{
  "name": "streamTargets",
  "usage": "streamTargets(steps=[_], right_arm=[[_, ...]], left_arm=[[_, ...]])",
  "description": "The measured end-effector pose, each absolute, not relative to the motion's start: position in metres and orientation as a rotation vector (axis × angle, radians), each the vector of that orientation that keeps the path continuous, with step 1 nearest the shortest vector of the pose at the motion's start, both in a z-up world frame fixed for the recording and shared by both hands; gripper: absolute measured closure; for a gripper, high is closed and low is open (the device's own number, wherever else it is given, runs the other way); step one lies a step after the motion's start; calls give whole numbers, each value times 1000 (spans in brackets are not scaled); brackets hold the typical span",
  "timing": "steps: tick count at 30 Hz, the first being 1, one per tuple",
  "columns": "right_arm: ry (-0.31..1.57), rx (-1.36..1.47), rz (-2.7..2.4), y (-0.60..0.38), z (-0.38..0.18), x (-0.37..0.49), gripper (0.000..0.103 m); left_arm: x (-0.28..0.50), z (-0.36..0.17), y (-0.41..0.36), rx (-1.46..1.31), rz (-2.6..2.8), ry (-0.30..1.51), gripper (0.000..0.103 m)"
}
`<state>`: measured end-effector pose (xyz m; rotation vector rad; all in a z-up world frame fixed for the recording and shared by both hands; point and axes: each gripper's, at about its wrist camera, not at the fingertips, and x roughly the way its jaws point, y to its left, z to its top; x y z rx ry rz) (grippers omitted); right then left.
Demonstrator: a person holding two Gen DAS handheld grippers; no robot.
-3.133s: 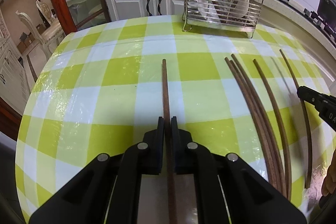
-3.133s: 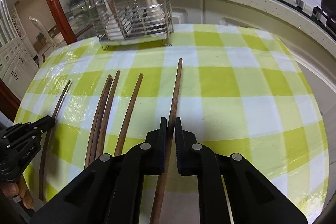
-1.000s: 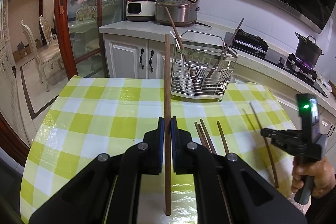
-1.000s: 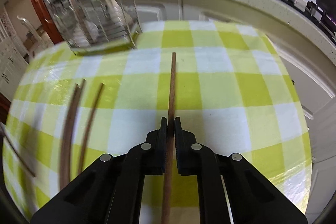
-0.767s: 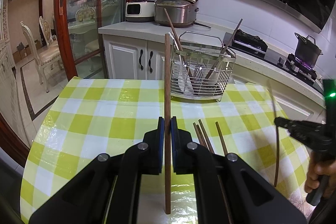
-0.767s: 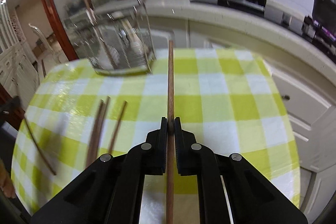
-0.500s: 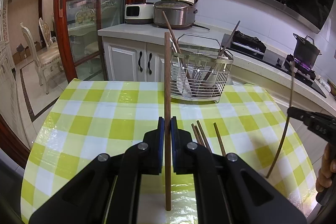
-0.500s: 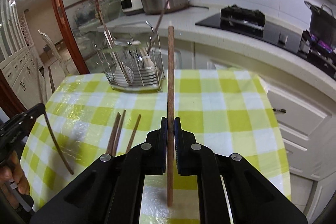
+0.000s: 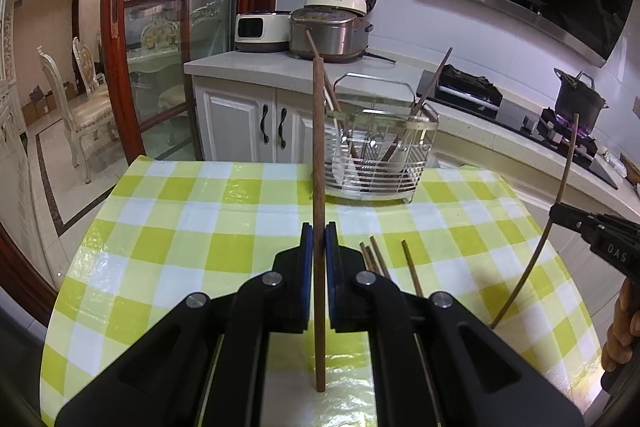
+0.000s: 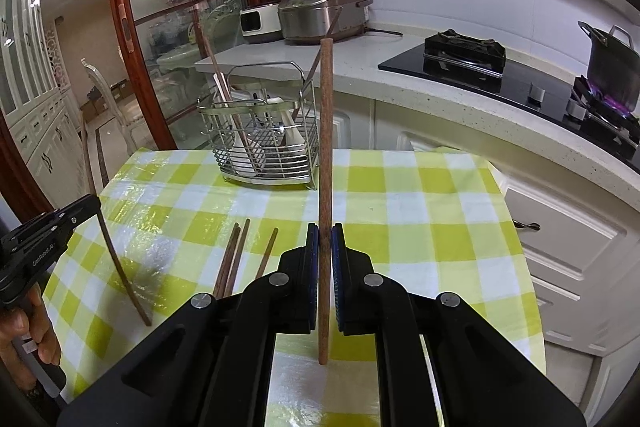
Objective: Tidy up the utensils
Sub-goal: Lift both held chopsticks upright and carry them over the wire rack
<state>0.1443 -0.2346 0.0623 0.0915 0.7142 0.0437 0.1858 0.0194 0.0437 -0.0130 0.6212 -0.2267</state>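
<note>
Left gripper (image 9: 319,233) pinches chopstick (image 9: 318,211), held upright above checked table (image 9: 180,247). Right gripper (image 10: 325,235) pinches second chopstick (image 10: 325,147), likewise upright. Three loose chopsticks (image 10: 236,255) lie on cloth between grippers, two touching, third just beside. Wire caddy (image 10: 264,143) at far table edge holds more chopsticks and what looks like white spoon, hard to tell through wires.
</note>
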Motion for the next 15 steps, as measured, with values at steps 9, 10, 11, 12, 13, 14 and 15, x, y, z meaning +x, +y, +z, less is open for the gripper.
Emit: streamTargets(steps=[9, 10, 11, 12, 13, 14, 15], right_arm=[[670, 81, 67, -231, 89, 163, 94], [663, 82, 68, -231, 93, 166, 94], [658, 84, 70, -231, 97, 170, 94], [651, 88, 70, -231, 101, 174, 94], [646, 89, 68, -232, 105, 179, 94], [639, 93, 70, -232, 110, 186, 94], [634, 94, 72, -232, 115, 190, 94]], left_arm=[[207, 71, 7, -11, -278, 581, 97], [211, 75, 6, -10, -281, 576, 97], [215, 79, 4, -10, -286, 569, 97], [220, 84, 3, -11, -289, 562, 97], [224, 88, 2, -12, -290, 557, 97], [228, 93, 1, -14, -292, 548, 97], [234, 100, -1, -18, -298, 535, 97]])
